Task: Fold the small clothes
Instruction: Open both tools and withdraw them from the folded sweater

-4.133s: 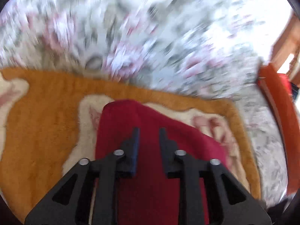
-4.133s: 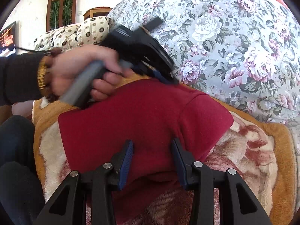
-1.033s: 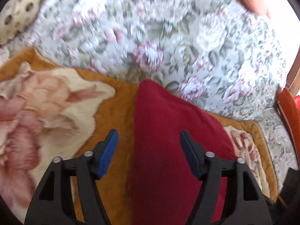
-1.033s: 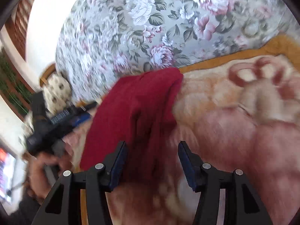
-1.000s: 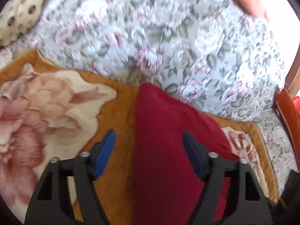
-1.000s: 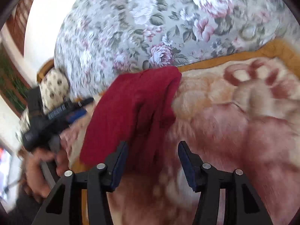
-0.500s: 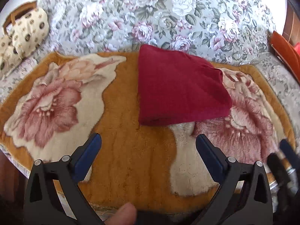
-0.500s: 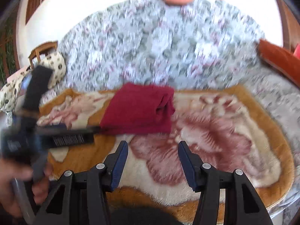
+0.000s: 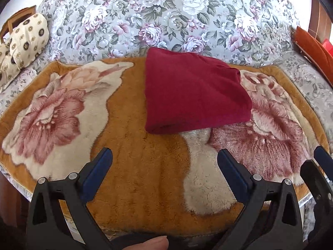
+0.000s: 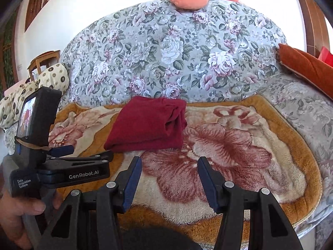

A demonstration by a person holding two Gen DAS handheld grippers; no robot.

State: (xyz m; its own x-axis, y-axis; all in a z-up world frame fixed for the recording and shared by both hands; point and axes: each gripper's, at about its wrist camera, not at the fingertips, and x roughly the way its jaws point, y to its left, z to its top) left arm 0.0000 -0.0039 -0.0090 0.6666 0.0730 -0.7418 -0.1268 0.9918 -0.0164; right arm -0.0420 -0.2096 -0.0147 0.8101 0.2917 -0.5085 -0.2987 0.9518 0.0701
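1. Folded dark red knit garment (image 9: 193, 95) is lying on the orange plush floral blanket (image 9: 141, 166), at its back edge against the grey floral sofa backrest (image 9: 166, 16).
2. Left gripper (image 9: 164, 162) is hovering in front of the garment, jaws just opened wide, nothing between.
3. Right gripper (image 10: 169, 173) is sitting apart too, jaws parted, empty.
4. Cream dotted cushion (image 9: 27, 39) is lying left of the blanket, rust velvet cushion (image 10: 306, 66) right.

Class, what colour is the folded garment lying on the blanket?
Dark red; the folded garment shows best in the left wrist view.

A plush floral blanket (image 9: 145, 166) fills the lower frame. Behind it rises a flowered sofa back (image 10: 177, 58), a spotted cushion (image 9: 27, 39) at upper left.
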